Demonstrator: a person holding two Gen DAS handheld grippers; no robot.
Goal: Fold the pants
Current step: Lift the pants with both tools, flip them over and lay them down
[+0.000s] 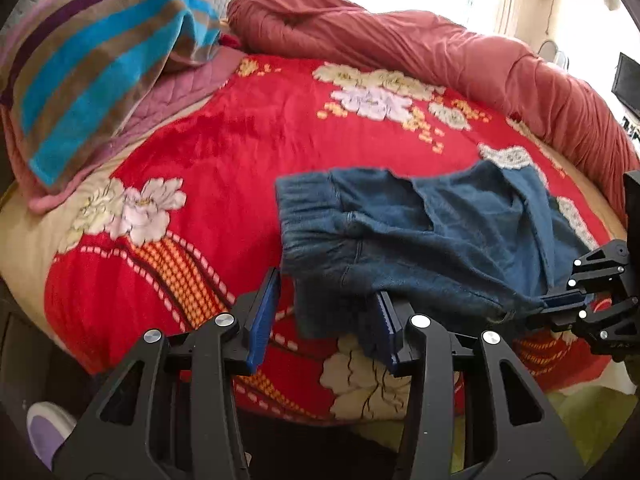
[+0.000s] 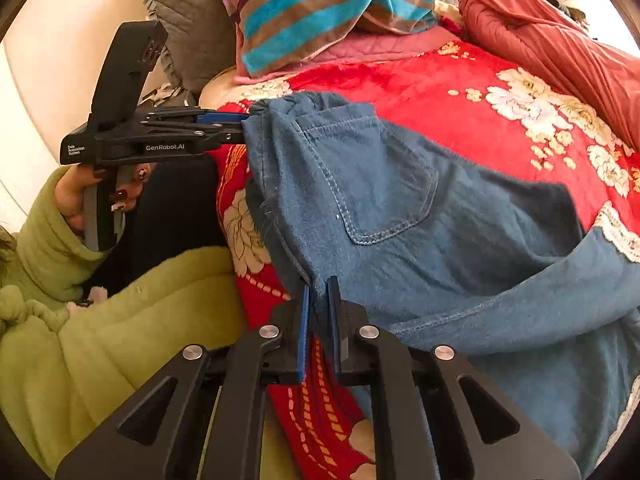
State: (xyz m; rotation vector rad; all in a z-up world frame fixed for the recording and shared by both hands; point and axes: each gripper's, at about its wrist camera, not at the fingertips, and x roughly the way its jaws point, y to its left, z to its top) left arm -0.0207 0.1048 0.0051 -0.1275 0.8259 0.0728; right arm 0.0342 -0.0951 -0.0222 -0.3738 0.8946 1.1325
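Note:
Blue denim pants lie bunched on a red floral blanket, with the elastic waistband toward the left. In the right wrist view the pants show a back pocket. My left gripper has its jaws apart around a hanging fold of the waistband corner. The fold rests against the right finger, and red blanket shows beside the left pad. From the side, the left gripper meets that corner. My right gripper is shut on the denim's near edge and also appears as the right gripper.
A striped towel covers a pillow at the back left. A rolled rust-red quilt runs along the far side of the bed. A grey pillow leans behind. A person's green sleeve and lap sit at the bed's near edge.

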